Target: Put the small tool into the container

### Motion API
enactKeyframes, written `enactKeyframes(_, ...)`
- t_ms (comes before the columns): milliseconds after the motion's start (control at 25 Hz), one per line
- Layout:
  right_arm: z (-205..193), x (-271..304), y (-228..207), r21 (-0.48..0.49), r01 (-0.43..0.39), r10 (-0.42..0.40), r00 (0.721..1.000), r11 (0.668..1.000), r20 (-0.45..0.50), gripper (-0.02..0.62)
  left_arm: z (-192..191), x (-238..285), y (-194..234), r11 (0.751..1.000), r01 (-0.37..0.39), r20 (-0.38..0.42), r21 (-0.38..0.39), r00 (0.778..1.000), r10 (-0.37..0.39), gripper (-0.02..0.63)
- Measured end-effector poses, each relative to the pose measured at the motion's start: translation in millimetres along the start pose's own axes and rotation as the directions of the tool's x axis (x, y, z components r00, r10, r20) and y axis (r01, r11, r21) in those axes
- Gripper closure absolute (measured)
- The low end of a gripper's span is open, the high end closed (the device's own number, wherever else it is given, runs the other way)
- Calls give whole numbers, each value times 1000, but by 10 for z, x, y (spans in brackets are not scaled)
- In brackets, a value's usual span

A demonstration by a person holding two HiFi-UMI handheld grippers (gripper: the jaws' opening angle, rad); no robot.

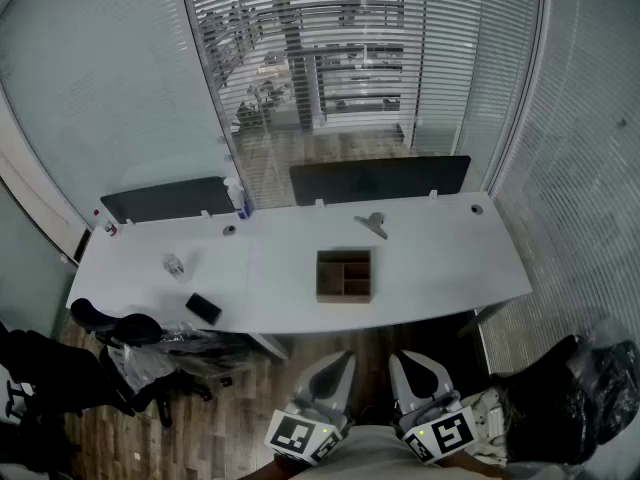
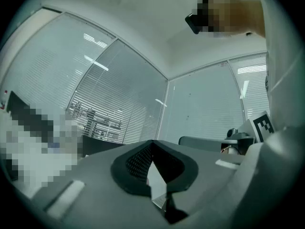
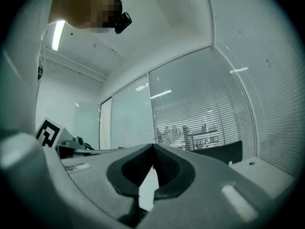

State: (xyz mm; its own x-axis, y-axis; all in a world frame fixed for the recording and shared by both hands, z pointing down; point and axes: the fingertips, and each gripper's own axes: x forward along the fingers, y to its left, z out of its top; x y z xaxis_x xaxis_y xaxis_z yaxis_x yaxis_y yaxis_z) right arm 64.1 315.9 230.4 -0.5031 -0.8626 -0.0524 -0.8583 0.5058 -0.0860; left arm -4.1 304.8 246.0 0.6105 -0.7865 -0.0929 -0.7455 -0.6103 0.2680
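A small grey tool (image 1: 372,224) lies on the white desk (image 1: 450,258), toward the back and right of centre. In front of it stands a brown wooden container (image 1: 344,275) with several compartments, which look empty. My left gripper (image 1: 340,360) and right gripper (image 1: 402,360) are held low by my body, well short of the desk's front edge. Both point level toward the desk. In the left gripper view my left gripper (image 2: 152,143) has its jaws met at the tips with nothing held. The right gripper (image 3: 153,148) looks the same in its own view.
A black flat object (image 1: 203,308), a small clear item (image 1: 174,265) and a bottle (image 1: 243,203) are on the desk's left half. Dark divider panels (image 1: 380,179) line the back edge. An office chair (image 1: 110,323) stands at the front left, a black bag (image 1: 560,388) at right.
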Motion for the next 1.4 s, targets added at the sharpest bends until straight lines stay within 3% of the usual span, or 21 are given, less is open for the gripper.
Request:
enactKeyframes(320,-34,-3,-37,12,0,1,1000,1000,-11,595,-27,20,-13,1000,-3,-7,-10,1000,2,603)
enactKeyframes(560,-19,-42,-143,104,-17,15,1000,994,17,594,-64,75,-68,1000,-9,-15,-19,1000,8,603)
enactKeyframes(1400,-59,-389,-707,112,2,-4,1000,994,18,594,-327,438,-535,1000,-15,-31,-8,999,14,603)
